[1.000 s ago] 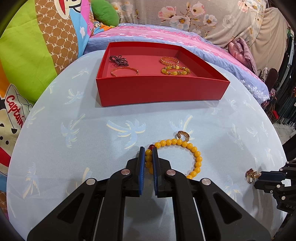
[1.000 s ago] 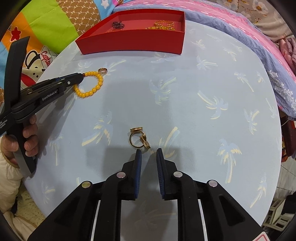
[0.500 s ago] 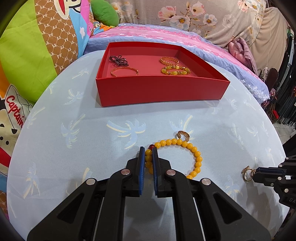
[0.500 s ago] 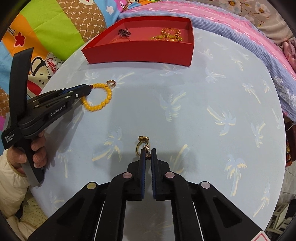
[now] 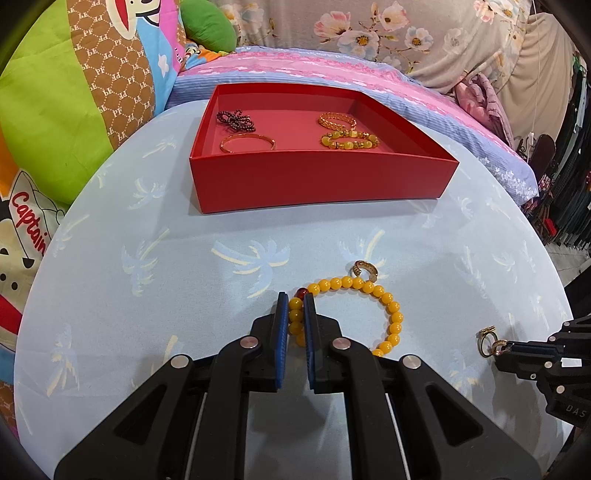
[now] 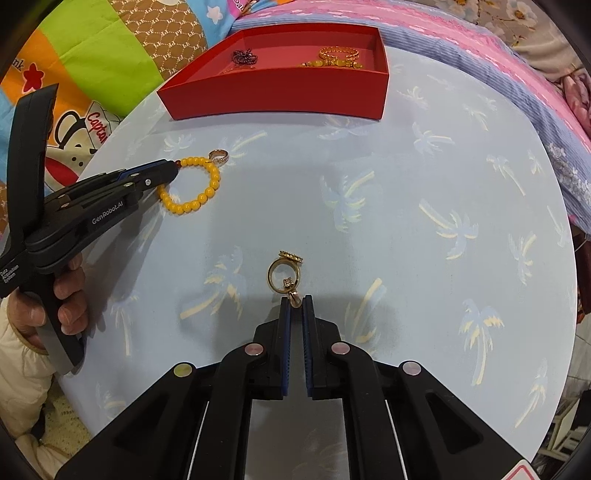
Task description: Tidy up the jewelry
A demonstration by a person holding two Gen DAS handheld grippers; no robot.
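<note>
Right gripper (image 6: 294, 302) now clamped on the gold rings (image 6: 283, 273) after straddling them apart a second ago, left gripper (image 5: 294, 303) clamped throughout on the bead bracelet (image 5: 373, 295), both pieces on the table, ready to lift toward the red tray (image 5: 321, 184).

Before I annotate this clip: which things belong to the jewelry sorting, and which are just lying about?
Job: red tray, yellow bead bracelet in left gripper, gold rings at right gripper, small ring.
Lying about: cartoon pillows, floral bedding.
</note>
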